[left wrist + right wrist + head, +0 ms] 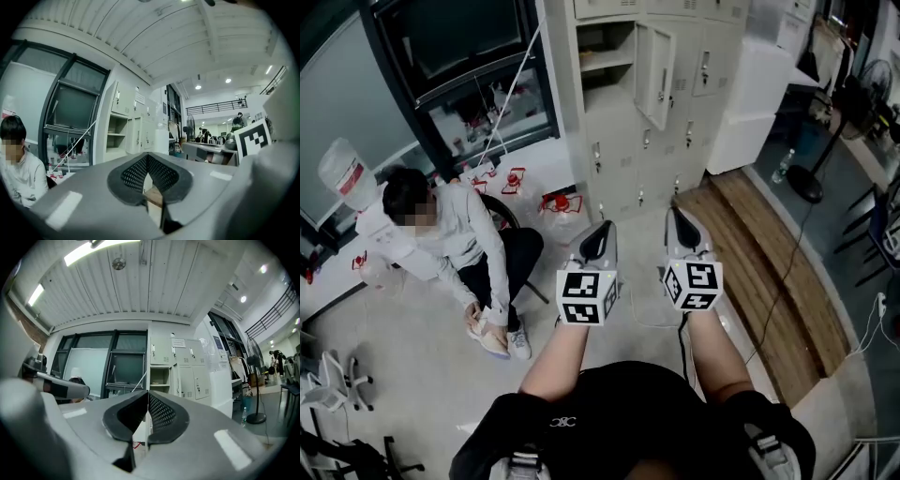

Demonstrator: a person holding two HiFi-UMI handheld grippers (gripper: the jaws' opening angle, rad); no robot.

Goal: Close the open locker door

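Fingers [133,174] of the left gripper [607,228] and of the right gripper [676,214] are pressed together, pinching nothing, and both point toward a bank of grey lockers [698,103]. Near the bank's top left corner the open locker door [657,64] stands swung out beside its shelved compartment [606,58], well apart from both grippers. A seated person [450,244] bends forward at the left.

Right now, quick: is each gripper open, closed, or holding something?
Left gripper: closed, holding nothing.
Right gripper: closed, holding nothing.
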